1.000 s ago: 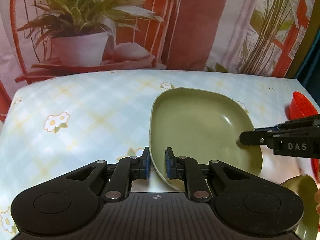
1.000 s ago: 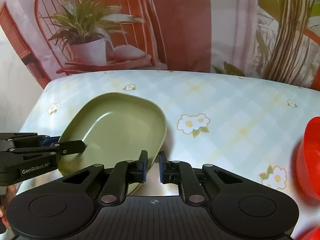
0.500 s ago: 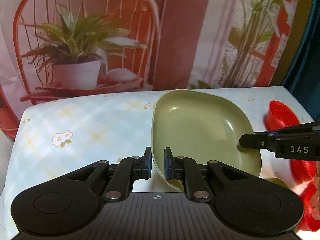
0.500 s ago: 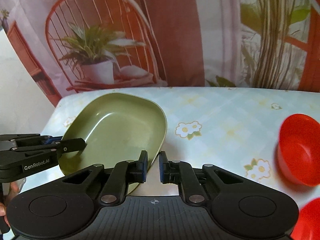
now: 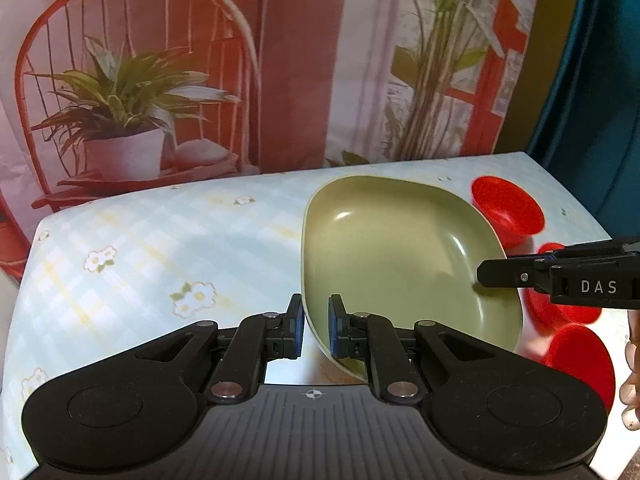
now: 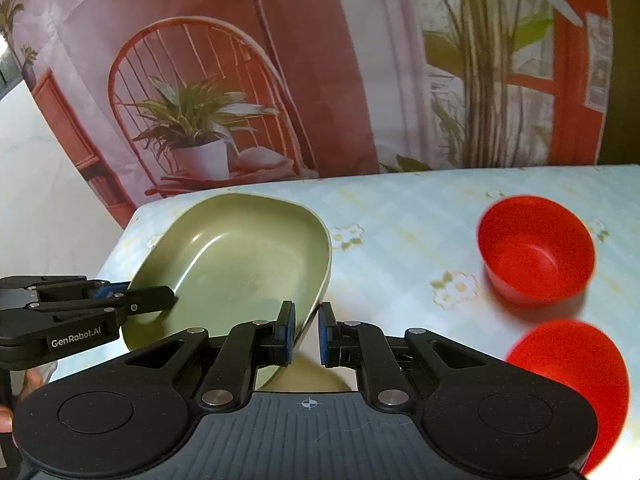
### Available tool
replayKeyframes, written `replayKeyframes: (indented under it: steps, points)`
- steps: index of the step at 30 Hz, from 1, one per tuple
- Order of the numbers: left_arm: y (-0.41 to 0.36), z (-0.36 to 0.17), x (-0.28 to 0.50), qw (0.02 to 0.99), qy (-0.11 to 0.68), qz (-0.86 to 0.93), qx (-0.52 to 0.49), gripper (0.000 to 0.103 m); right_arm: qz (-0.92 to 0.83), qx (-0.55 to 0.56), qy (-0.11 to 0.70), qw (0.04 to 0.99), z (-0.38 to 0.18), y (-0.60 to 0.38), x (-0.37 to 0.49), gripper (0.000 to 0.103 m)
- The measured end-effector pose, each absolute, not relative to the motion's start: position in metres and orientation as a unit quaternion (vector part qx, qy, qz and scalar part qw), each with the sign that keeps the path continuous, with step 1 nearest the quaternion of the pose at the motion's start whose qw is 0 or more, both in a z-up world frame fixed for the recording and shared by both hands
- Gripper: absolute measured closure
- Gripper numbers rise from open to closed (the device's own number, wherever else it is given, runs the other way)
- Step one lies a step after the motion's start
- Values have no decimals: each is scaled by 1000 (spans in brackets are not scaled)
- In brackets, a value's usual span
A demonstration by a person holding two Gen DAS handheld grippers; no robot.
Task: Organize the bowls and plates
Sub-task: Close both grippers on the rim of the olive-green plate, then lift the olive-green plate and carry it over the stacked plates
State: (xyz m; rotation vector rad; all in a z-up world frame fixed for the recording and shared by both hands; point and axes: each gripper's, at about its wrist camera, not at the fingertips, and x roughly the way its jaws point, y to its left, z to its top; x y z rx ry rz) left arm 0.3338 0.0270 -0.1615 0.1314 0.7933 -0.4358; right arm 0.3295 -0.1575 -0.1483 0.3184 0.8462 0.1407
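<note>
A green plate is held off the table by both grippers. My left gripper is shut on its left rim. My right gripper is shut on its right rim; the plate also shows in the right wrist view. The right gripper shows in the left wrist view at the plate's right edge, and the left gripper shows in the right wrist view at its left edge. Red bowls stand on the table to the right.
The table has a pale blue flowered cloth. A printed backdrop with a chair and plants hangs behind it. More red bowls show at the right in the left wrist view. A green shape lies under the right gripper.
Both grippers have lifted the green plate up and back from the table. More of the table and the red bowls on the right have come into view.
</note>
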Motion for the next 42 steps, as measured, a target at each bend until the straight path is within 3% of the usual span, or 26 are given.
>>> replayKeyframes:
  steps: [42]
  points:
    - [0,-183,284,879,407,-234,83,89,59,158,430,887,-168,-184,259,92]
